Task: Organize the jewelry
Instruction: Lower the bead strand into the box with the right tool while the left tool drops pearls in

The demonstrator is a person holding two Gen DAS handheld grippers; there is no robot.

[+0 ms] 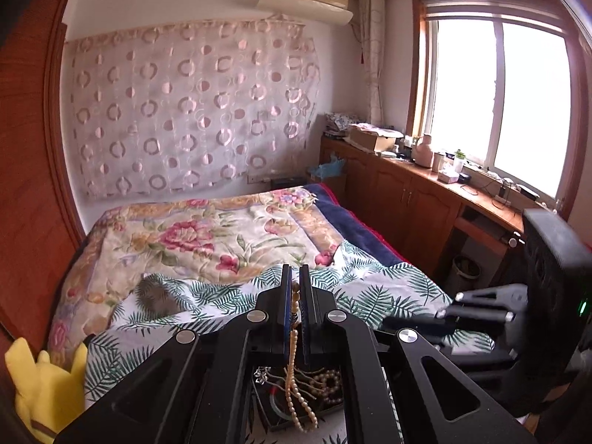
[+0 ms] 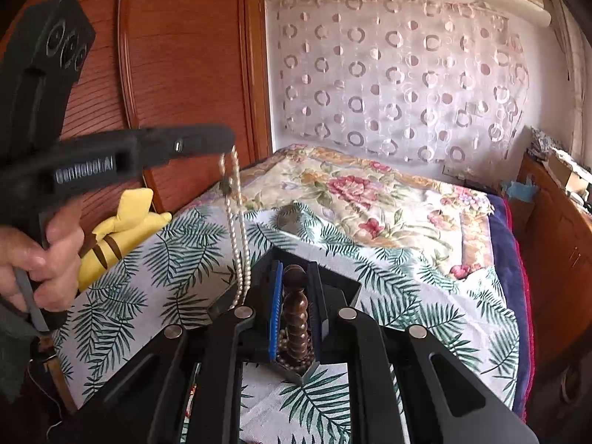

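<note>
My left gripper (image 1: 295, 270) is shut on a pearl necklace (image 1: 292, 370), which hangs in a long loop from its tips. The strand's end trails into a black jewelry tray (image 1: 272, 403) holding more pearl strands. In the right wrist view the left gripper (image 2: 229, 138), held by a hand (image 2: 48, 251), is raised at the left with the necklace (image 2: 236, 244) dangling from it. My right gripper (image 2: 296, 270) is shut on a dark turned wooden post (image 2: 298, 318), upright over the tray corner (image 2: 301, 377). The right gripper (image 1: 449, 305) also shows at the right of the left wrist view.
Everything sits on a bed with a palm-leaf cloth (image 2: 407, 318) over a floral blanket (image 1: 207, 236). A yellow plush toy (image 2: 122, 229) lies at the bed's left edge by a wooden wardrobe (image 2: 177, 59). A cluttered wooden cabinet (image 1: 418, 192) runs under the window.
</note>
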